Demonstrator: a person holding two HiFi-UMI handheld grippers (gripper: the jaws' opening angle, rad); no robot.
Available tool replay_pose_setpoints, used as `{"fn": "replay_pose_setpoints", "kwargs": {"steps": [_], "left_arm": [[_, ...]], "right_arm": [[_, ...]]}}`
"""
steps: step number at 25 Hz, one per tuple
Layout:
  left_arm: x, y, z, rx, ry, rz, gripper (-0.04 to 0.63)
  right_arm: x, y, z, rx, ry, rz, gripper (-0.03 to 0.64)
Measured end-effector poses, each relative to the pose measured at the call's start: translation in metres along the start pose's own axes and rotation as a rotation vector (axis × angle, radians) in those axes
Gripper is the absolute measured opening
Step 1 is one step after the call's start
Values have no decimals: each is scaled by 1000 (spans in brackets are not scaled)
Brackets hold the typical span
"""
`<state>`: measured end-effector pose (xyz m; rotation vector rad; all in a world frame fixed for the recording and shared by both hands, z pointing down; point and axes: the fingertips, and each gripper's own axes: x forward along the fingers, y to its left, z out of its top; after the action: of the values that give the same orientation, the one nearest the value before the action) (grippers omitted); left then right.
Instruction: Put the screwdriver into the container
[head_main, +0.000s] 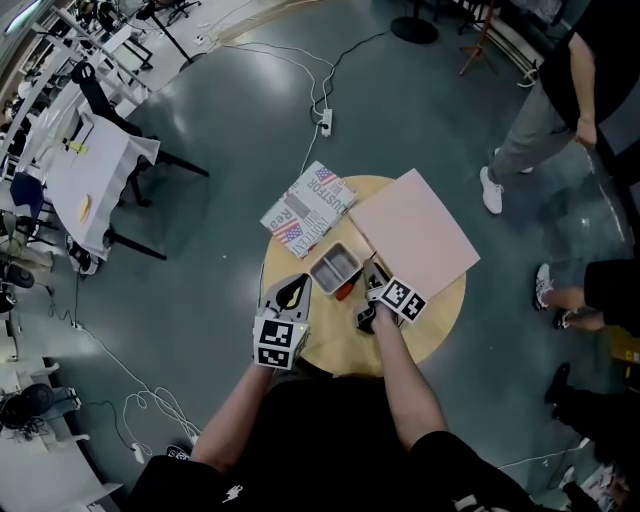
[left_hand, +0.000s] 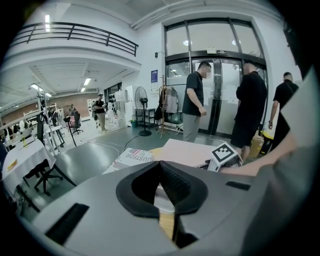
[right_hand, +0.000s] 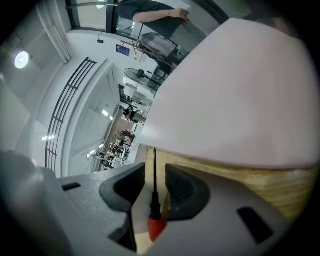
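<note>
The right hand-held gripper (right_hand: 155, 172) stood wide open, with the screwdriver (right_hand: 154, 200) between its jaws and clear of both pads. The container (head_main: 334, 268) sat just to its left. The left hand-held gripper (left_hand: 160, 165) was closed and empty.

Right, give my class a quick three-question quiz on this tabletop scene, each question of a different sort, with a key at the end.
1. True or false: the screwdriver already lies inside the grey container.
2. Multiple choice: what stands between the open jaws of the right claw? A) nothing B) the screwdriver C) the container
3. Fill in: the pink board lies on the round wooden ____.
Key: 1 false, it lies on the wood beside the container; 2 B; 3 table.
</note>
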<state>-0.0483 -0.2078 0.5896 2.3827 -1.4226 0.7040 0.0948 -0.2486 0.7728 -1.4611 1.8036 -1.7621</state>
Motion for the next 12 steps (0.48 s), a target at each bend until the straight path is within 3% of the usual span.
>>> {"fn": "replay_pose_setpoints", "kwargs": {"steps": [12], "left_arm": [[5, 4, -1, -13, 10, 4, 5]], "right_arm": [[14, -1, 3, 21, 15, 8, 121]]}}
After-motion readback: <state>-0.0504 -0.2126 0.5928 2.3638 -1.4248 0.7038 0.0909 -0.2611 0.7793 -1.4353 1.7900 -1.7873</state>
